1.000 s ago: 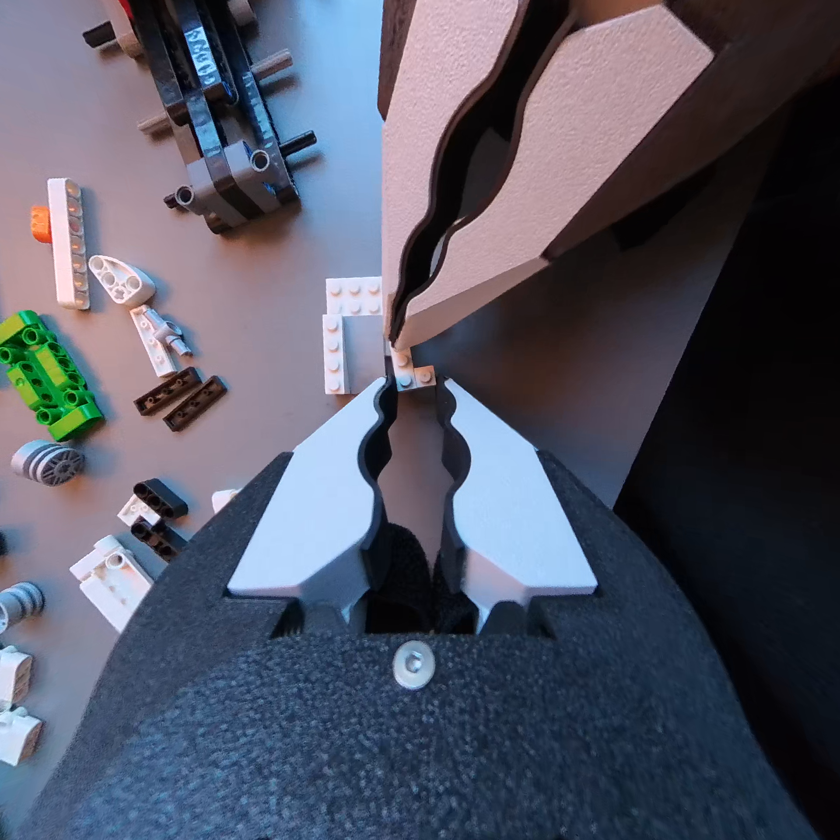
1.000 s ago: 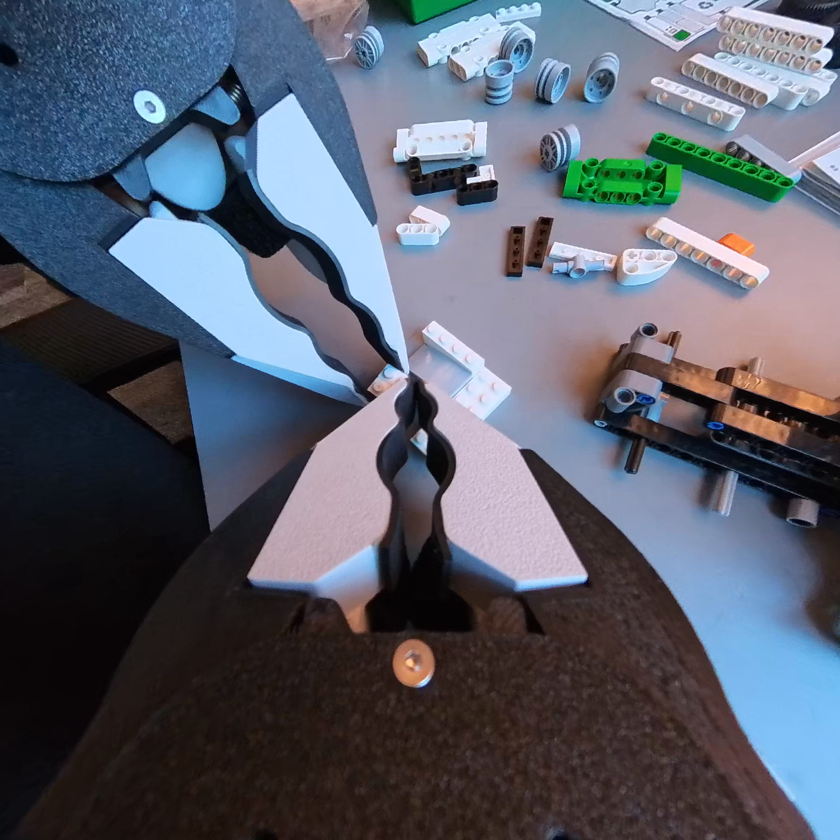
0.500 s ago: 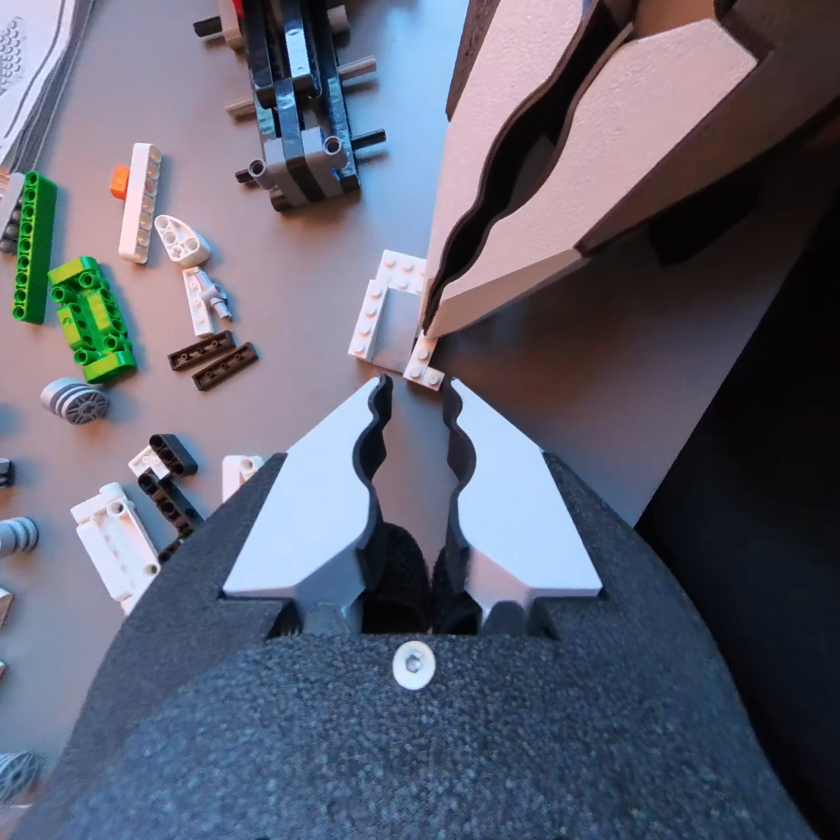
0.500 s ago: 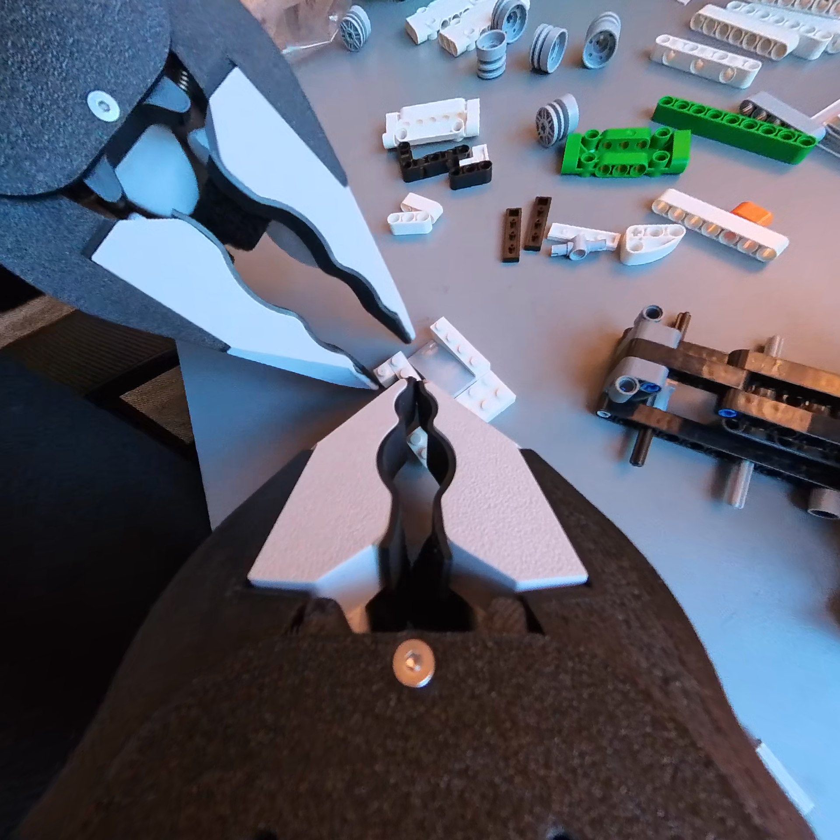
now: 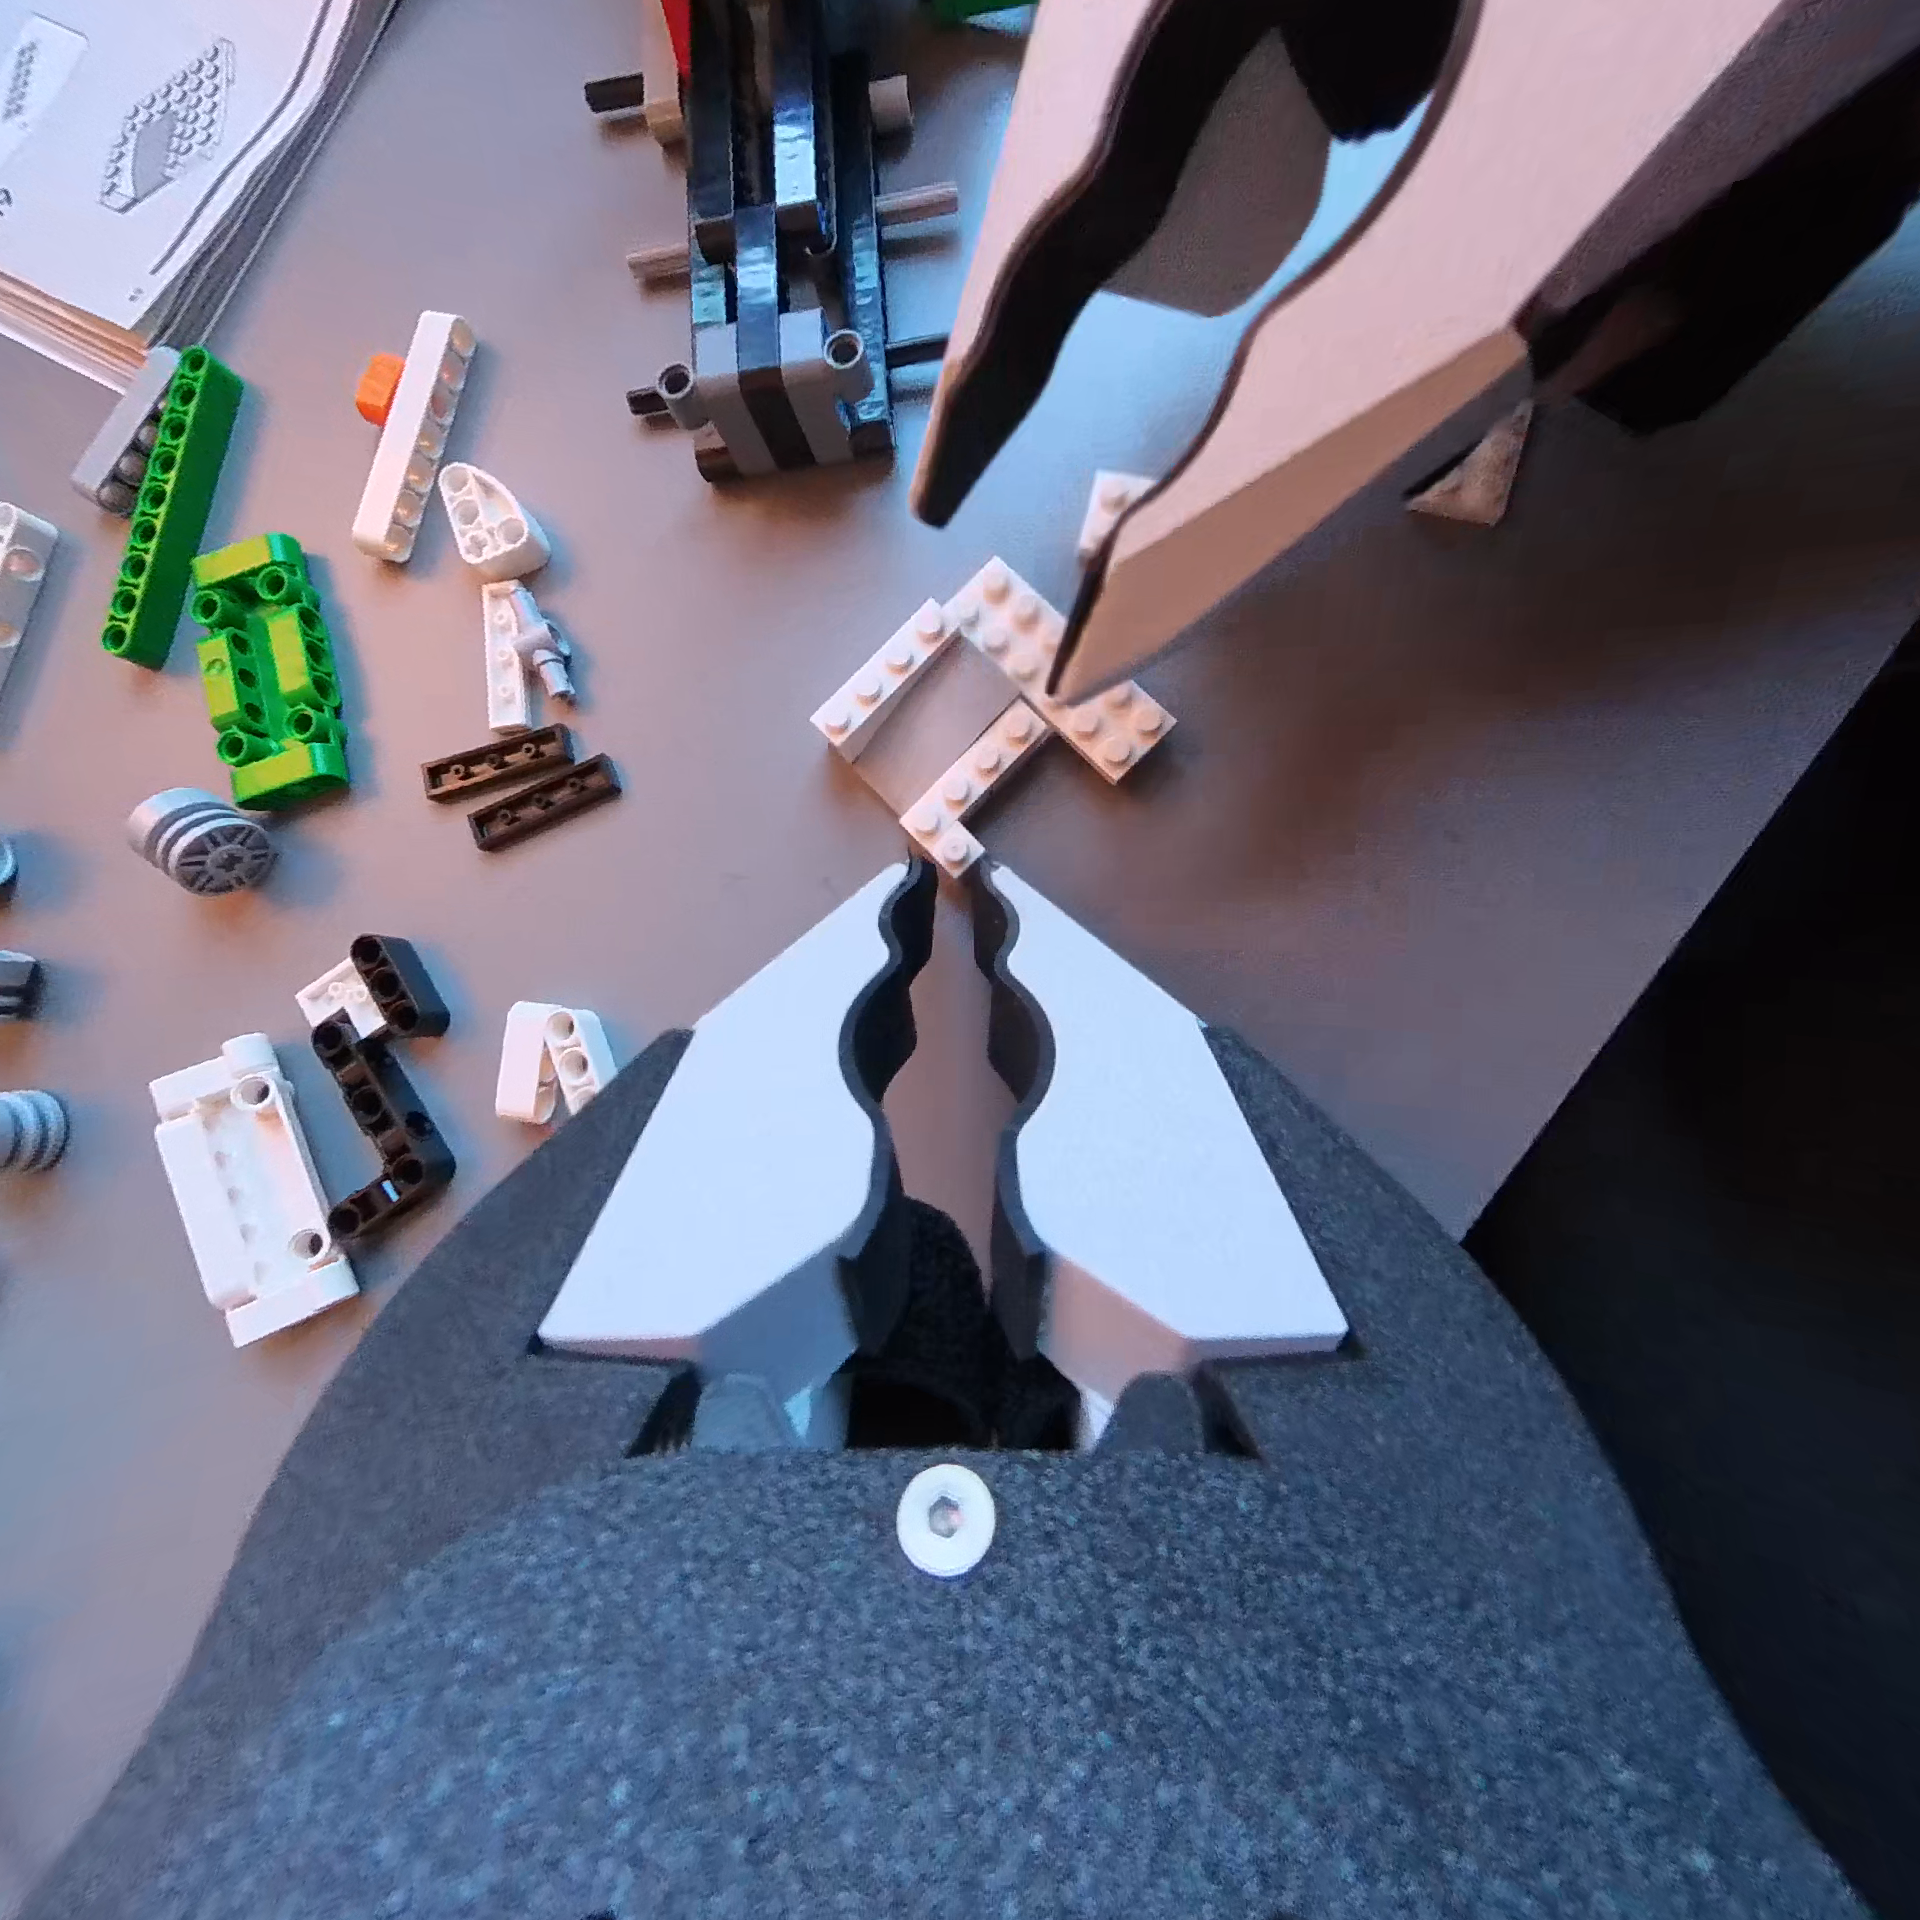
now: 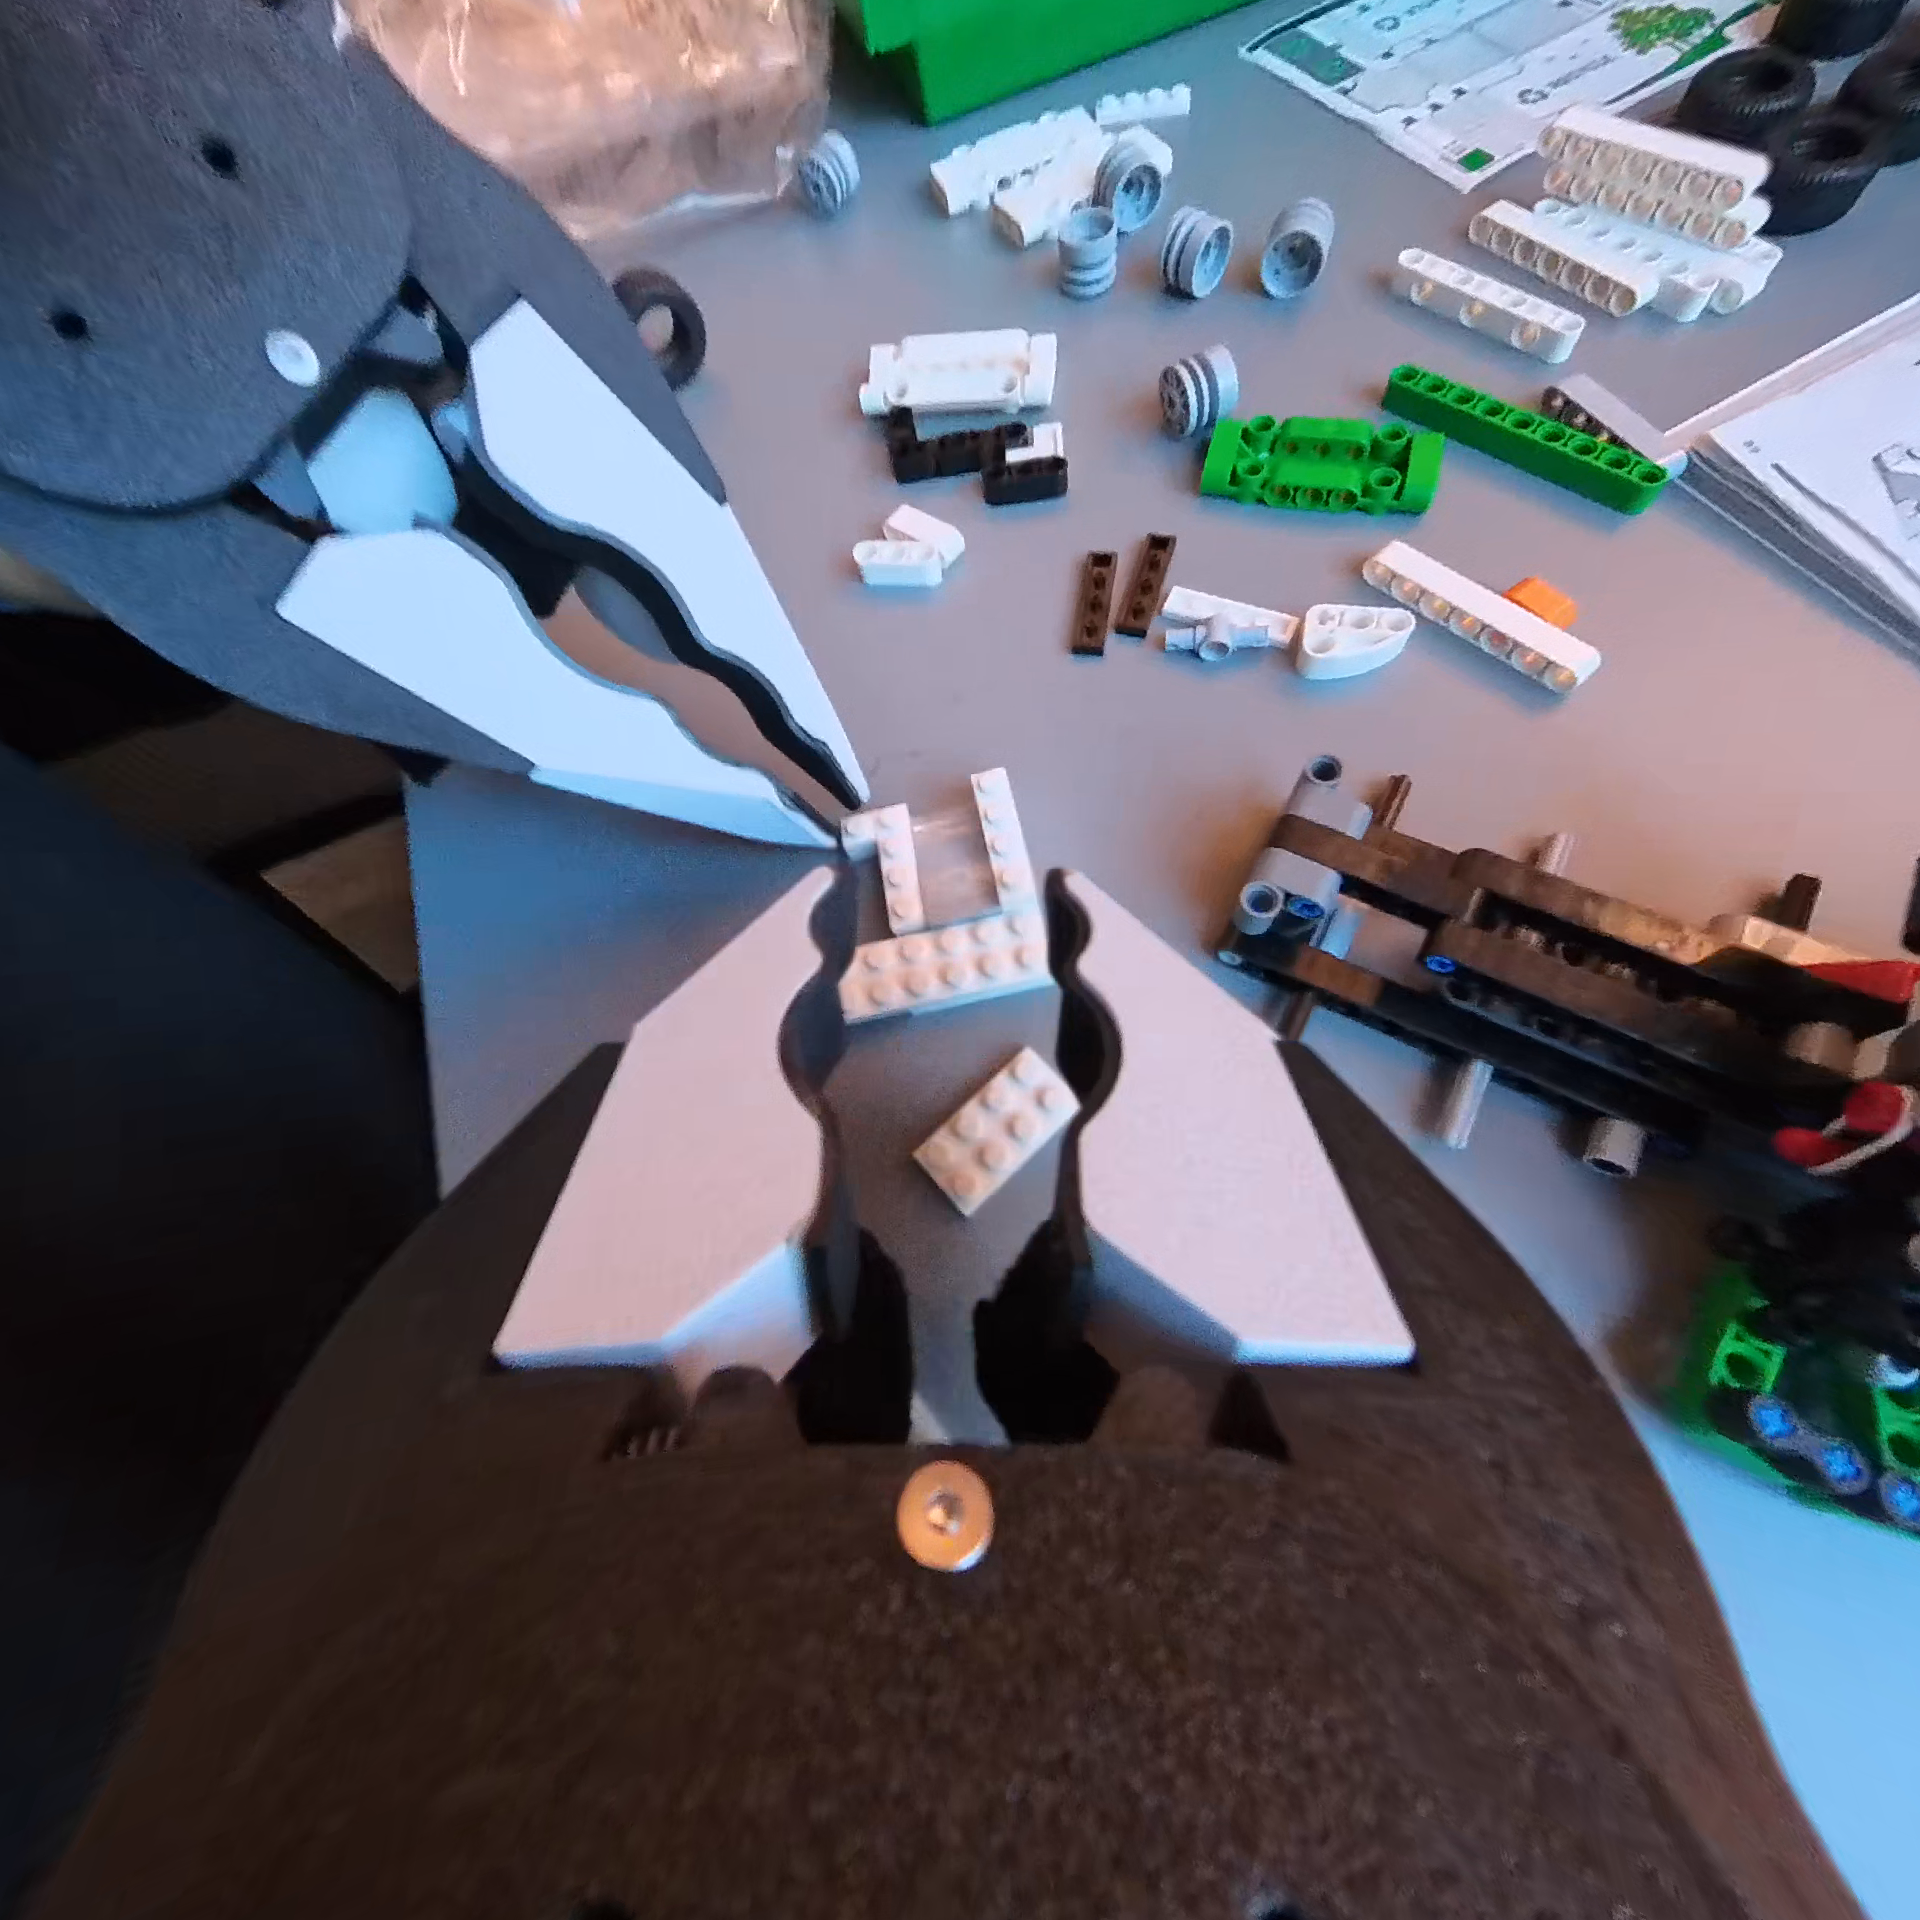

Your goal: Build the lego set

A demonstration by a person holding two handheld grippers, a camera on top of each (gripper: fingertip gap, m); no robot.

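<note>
A white plate assembly (image 5: 987, 707) with a clear panel lies on the grey table near its edge; it also shows in the right wrist view (image 6: 945, 971). My left gripper (image 5: 951, 873) is closed to a narrow gap on the assembly's near corner; it also shows in the right wrist view (image 6: 847, 821). My right gripper (image 6: 945, 883) is open and empty, its fingertips on either side of the assembly's wide plate. In the left wrist view the right gripper (image 5: 997, 597) hangs over the assembly. A loose white plate (image 6: 997, 1127) lies on the table between the right fingers.
A black and grey chassis (image 6: 1558, 956) lies right of the assembly. Beyond it are green beams (image 6: 1320, 462), white beams (image 6: 1475, 613), two black plates (image 6: 1122, 587), grey wheels (image 6: 1195, 249) and booklets (image 5: 135, 156). The table edge (image 5: 1662, 935) is close by. Spacing between my two grippers at the tips: around 5 cm. The loose white plate (image 6: 997, 1127) sits 5 cm or so from the ends of my right fingers.
My right gripper has opened from shut and pulled back, and the loose white plate now shows between its fingers. The assembly has turned, with my left gripper still at its corner.
</note>
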